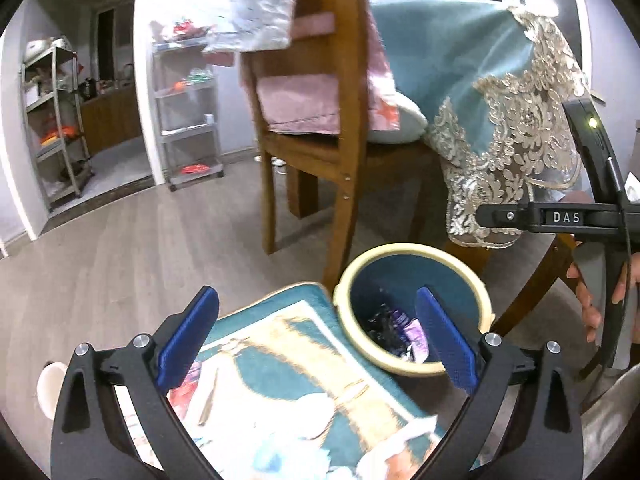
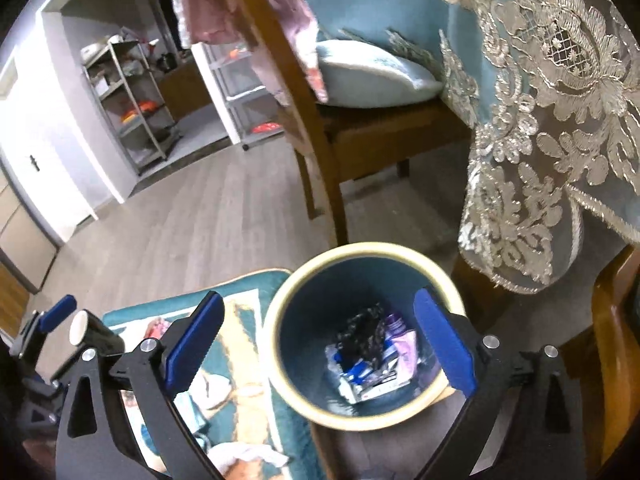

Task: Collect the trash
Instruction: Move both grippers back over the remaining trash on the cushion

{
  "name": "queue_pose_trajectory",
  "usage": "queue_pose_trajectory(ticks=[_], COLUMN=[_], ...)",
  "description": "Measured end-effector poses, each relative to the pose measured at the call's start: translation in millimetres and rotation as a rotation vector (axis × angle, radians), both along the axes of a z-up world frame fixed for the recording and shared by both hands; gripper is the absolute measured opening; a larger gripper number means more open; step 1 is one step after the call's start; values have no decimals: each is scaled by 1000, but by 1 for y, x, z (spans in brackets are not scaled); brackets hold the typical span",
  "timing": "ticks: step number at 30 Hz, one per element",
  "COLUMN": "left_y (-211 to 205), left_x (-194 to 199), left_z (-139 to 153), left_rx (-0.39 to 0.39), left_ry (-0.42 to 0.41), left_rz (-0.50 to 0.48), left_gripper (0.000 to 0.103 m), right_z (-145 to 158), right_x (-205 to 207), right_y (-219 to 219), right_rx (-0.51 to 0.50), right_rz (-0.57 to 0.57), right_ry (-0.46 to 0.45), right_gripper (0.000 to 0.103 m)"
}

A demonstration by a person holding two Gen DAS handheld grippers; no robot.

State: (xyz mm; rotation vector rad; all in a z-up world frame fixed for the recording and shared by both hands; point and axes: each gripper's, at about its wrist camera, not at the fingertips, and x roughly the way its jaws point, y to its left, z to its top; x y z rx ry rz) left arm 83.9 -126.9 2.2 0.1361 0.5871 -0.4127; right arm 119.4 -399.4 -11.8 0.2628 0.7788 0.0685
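Note:
A round bin with a cream rim point(image 2: 362, 420) and dark blue inside stands on the floor beside a teal rug point(image 2: 248, 304). Crumpled wrappers and packets point(image 2: 372, 360) lie at its bottom; they also show in the left wrist view point(image 1: 394, 330). My right gripper point(image 2: 318, 344) is open and empty above the bin's mouth. My left gripper point(image 1: 318, 338) is open and empty above the rug point(image 1: 280, 344) and the bin's rim point(image 1: 400, 366). Crumpled white and pale blue scraps point(image 1: 280, 452) lie on the rug near the left gripper's base, blurred. The left gripper point(image 2: 48, 328) shows at the right view's left edge.
A wooden chair point(image 1: 320, 140) draped with pink cloth stands just behind the bin. A teal tablecloth with lace edge point(image 2: 540, 120) hangs down on the right. Shelving racks point(image 1: 188, 112) stand by the far wall. Grey wood floor point(image 1: 140, 240) lies to the left.

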Motion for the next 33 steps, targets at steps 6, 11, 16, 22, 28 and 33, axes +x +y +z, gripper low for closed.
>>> queue_pose_trajectory(ticks=[6,11,16,22,28,33], left_y=[44,83,111,136,143,142], left_x=[-23,-43,-55,-62,-57,-52], left_z=[8,12,9,-10,-40,-56], left_rx=[17,18,22,2,-23,-17], left_ry=[1,3,13,61,136,159], left_rz=[69,132,177,214,246,250], left_gripper=[97,97,97,97,97,97], right_z=[-4,-12,-20,-42,-81,-111], right_x=[-14,-26,-36,-44,-50,-49], right_y=[34,70,95,108,114,118], right_rx=[15,-1,-35,-59,-15,2], right_rz=[29,63,87,49,3,-1], right_ry=[15,38,55,107,216,291], right_gripper=[96,96,96,96,96,96])
